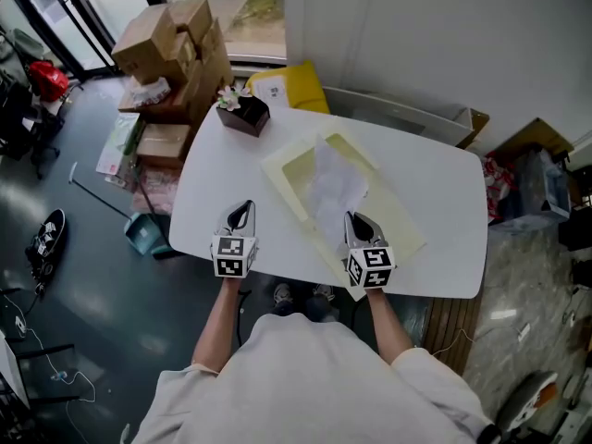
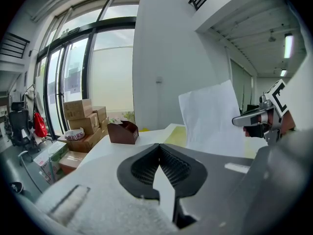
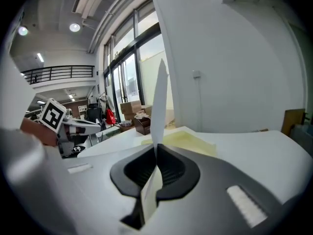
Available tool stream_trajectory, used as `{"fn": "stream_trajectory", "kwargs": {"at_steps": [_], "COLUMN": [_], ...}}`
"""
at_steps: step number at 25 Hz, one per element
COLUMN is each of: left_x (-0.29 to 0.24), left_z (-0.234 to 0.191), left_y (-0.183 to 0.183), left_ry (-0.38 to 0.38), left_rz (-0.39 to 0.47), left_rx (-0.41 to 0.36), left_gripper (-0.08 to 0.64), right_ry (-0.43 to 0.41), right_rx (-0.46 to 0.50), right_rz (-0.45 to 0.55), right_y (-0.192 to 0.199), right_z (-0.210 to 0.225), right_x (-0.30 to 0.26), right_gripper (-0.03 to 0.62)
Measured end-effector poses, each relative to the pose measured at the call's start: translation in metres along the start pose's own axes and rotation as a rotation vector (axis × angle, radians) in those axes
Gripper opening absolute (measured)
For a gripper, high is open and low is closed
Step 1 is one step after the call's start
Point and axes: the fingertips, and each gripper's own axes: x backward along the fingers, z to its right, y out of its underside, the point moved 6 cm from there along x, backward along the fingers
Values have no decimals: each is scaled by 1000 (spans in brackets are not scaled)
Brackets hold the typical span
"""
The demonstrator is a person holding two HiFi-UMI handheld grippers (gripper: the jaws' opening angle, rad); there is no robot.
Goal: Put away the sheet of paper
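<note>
The paper [image 1: 331, 191] is a thin white sheet, a little rumpled, at the middle of the head view. It stands on edge, its lower edge pinched between the closed jaws of my right gripper [image 1: 361, 225]. In the right gripper view I see it edge-on, a narrow white blade rising from the jaws up the centre of the frame. In the left gripper view it shows broadside, right of centre. It stands over a pale yellow folder [image 1: 298, 176] lying flat on the counter [image 1: 222, 169].

White table [image 1: 222, 169], two things on it.
A pale yellow folder [image 1: 294, 176] lies across the middle; a brown box [image 1: 242, 116] stands at the far left corner.
</note>
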Motion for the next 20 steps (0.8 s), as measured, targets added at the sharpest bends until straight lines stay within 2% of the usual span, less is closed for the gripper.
{"fn": "stream_trajectory", "kwargs": {"at_steps": [9,20], "left_x": [-11,-18], "left_z": [4,6], "left_y": [-4,-4], "left_ry": [20,37], "left_rz": [-2,-8], "left_rx": [-24,-32], "left_gripper": [5,5], "right_ry": [135,222], "right_rx": [-160,-257], "right_rz": [-100,-201], "right_y": [44,90], "right_z": [51,73], "right_x": [4,19], "right_gripper": [2,2]}}
